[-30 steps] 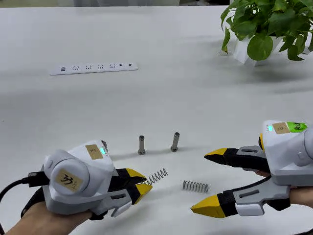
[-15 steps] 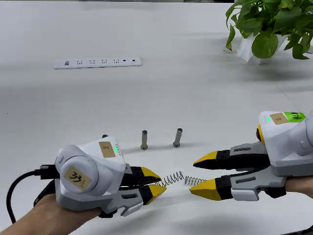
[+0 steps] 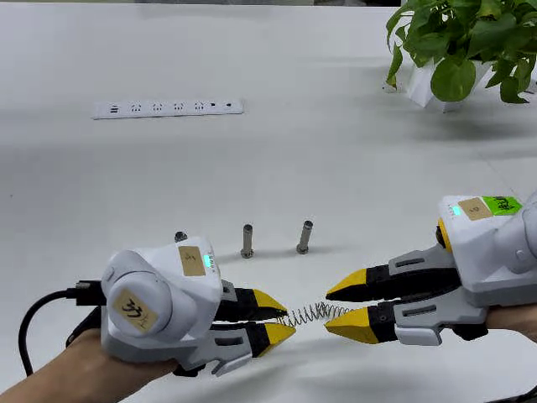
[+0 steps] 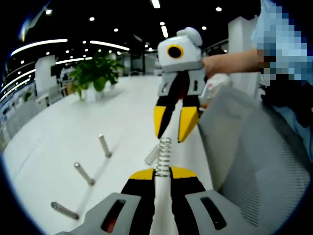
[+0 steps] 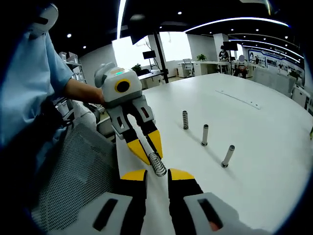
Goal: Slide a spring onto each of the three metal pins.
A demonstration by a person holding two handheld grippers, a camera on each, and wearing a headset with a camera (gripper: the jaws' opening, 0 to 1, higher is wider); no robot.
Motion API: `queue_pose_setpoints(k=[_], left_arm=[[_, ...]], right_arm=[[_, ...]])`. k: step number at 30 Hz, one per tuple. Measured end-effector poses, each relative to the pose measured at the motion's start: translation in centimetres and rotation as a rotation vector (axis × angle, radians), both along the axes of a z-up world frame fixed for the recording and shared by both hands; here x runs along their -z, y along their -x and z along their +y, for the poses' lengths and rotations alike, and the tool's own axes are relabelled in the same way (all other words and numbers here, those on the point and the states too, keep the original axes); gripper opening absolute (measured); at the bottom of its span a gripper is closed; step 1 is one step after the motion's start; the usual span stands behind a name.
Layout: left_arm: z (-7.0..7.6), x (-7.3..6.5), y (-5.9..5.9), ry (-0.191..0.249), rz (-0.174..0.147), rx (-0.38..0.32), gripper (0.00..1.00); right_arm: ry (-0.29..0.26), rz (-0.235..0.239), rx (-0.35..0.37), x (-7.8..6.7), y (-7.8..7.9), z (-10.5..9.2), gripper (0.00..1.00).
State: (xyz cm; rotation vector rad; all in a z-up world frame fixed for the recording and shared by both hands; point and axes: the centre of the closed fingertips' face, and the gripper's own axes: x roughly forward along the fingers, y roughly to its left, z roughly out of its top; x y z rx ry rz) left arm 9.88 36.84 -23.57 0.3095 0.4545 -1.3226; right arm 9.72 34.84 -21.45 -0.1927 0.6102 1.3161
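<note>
Head view looks down over the table (image 3: 336,168); the gripper views face each other closely, sharing the spring (image 3: 312,313).

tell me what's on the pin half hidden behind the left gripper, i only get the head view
observer: right gripper view shows that pin already has a spring on it
operator: is that one long spring between the grippers
observer: no, left gripper view shows two, the held spring and a loose spring lying on the table beside it
operator: has the right gripper clamped anything
observer: no, the right gripper is open, the held spring's end just at its mouth
</note>
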Motion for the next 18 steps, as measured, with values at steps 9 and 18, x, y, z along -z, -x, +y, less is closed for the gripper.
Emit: queue_pose_setpoints(k=[9, 18], left_arm=[[-0.13, -0.04, 0.45, -0.002, -0.013, 0.028, 0.1], [-0.29, -0.24, 0.52, 0.007, -0.025, 0.037, 0.1]], right_arm=[[-0.009, 0.018, -0.006, -0.22, 0.41, 0.4, 0.13], [0.009, 0.007, -0.022, 0.11, 0.43, 0.19, 0.11]])
